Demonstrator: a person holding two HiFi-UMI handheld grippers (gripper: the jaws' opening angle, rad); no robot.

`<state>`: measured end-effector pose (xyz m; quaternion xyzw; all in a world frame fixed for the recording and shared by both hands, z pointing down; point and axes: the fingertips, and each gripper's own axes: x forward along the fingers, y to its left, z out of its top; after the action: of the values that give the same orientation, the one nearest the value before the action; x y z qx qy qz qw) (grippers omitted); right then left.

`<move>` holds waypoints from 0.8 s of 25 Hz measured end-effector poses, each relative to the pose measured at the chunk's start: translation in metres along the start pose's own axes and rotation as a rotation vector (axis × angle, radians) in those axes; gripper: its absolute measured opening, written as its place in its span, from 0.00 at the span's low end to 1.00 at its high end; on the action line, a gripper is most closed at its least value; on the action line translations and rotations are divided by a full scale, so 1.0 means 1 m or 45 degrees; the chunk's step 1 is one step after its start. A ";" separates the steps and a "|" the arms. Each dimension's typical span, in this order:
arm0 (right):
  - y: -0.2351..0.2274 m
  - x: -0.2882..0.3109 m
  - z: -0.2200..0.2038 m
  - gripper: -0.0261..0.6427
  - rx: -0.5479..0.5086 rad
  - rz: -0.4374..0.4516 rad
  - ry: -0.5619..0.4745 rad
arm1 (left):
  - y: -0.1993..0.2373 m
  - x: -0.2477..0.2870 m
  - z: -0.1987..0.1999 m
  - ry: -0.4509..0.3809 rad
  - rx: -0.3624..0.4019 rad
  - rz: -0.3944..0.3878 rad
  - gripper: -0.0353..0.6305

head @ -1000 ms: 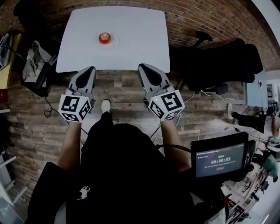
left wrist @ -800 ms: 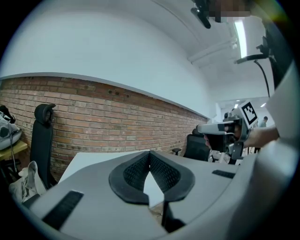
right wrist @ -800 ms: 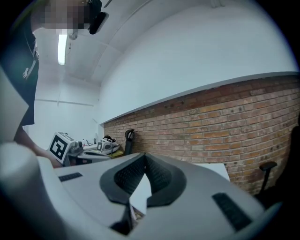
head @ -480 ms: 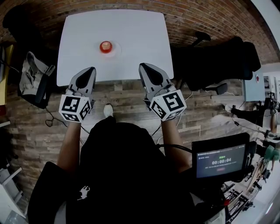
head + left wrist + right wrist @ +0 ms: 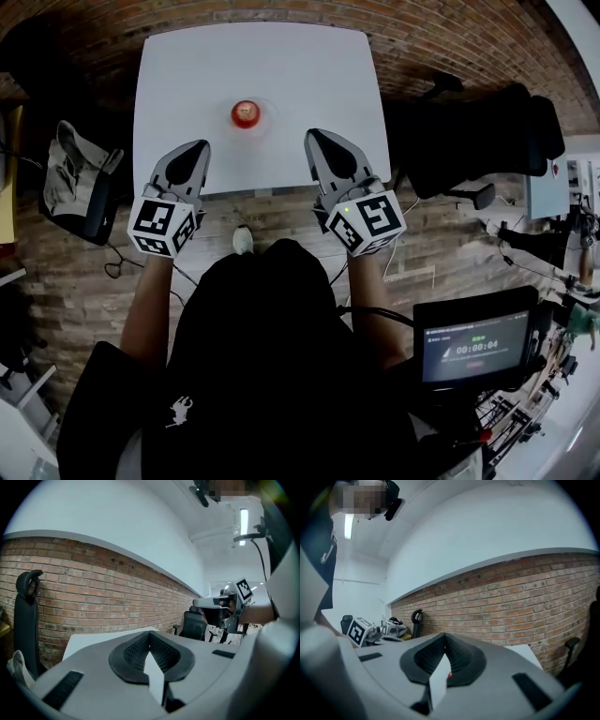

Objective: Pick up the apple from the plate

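**Both hand-held grippers shut and empty at the table's near edge, apple ahead on its plate**

In the head view the person's two forearms (image 5: 150, 300) reached forward side by side. Each held its tool nearly level, with the marker cube (image 5: 161, 225) nearest the body and the nose pointing away. The left hand-held gripper (image 5: 194, 153) and the right hand-held gripper (image 5: 317, 142) hung well apart. Their tips were over the near edge of the white table (image 5: 309, 75) and their rear parts over the wooden floor (image 5: 272, 211).

The apple (image 5: 245, 113) sat on a pale plate (image 5: 263, 119) near the middle of the table. It was beyond both tips, between their two lines and somewhat nearer the left one, and neither tool touched it.

The left gripper view showed what the head view could not. The left hand-held gripper (image 5: 150, 637) had its dark ribbed pads pressed together with nothing between them. Beyond it were a brick wall (image 5: 93, 597), a strip of table and the other tool off to the right.

The right gripper view showed the right hand-held gripper (image 5: 443, 638) closed in the same way and also empty. A tiny red sliver (image 5: 449, 674) showed low behind the pads, too small to identify. Neither gripper view showed the plate. Only the head view showed the black office chair (image 5: 487, 141) and the lit screen (image 5: 473, 347) at the right.
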<state>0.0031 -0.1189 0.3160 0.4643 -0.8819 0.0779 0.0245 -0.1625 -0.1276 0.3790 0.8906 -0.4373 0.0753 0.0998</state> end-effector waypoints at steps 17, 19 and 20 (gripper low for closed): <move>-0.022 0.052 0.004 0.04 0.003 0.057 0.008 | 0.022 0.042 -0.007 0.053 -0.033 -0.004 0.06; -0.027 0.058 0.000 0.04 -0.016 0.067 0.030 | 0.022 0.051 -0.017 0.089 -0.025 -0.001 0.06; -0.029 0.060 -0.003 0.04 -0.020 0.073 0.040 | 0.022 0.055 -0.023 0.107 -0.020 0.003 0.06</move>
<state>-0.0071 -0.1840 0.3293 0.4374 -0.8949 0.0792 0.0397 -0.1473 -0.1775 0.4159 0.8853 -0.4344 0.1091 0.1251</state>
